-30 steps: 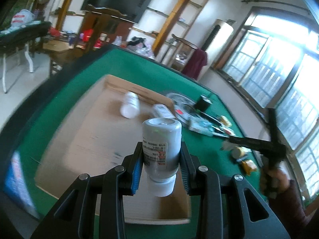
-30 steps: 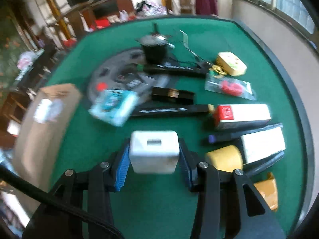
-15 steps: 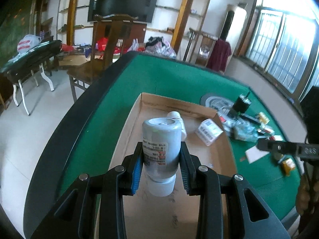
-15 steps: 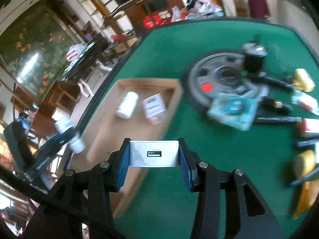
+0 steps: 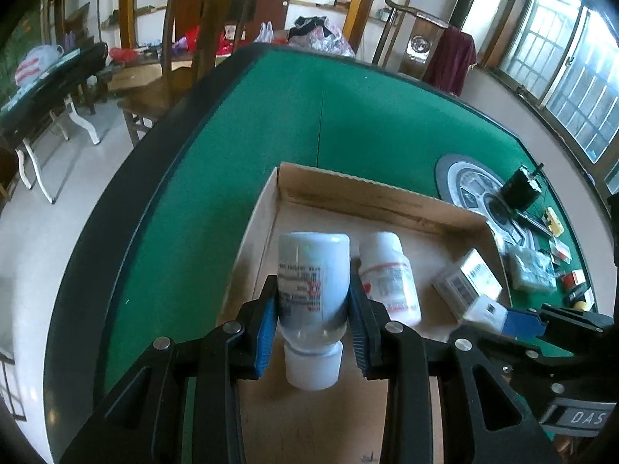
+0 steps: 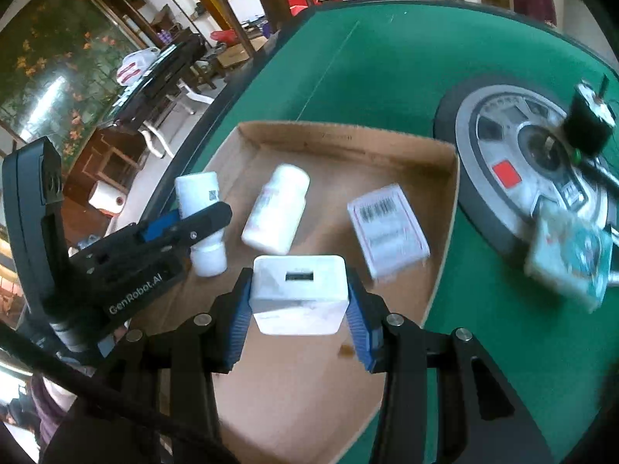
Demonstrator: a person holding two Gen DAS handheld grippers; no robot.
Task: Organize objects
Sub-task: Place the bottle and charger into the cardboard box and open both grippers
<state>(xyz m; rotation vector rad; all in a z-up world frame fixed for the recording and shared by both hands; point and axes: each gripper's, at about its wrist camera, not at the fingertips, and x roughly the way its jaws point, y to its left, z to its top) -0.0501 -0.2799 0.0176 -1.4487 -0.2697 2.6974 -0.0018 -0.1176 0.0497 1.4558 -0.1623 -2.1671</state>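
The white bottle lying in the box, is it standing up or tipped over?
Tipped over. The white bottle lies on its side on the cardboard box floor.

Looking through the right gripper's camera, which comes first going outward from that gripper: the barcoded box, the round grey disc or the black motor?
1. Barcoded box: nearest the right gripper, lying in the cardboard tray.
2. Grey disc: farther right, on the green table.
3. Black motor: farthest, standing on the disc's far side.
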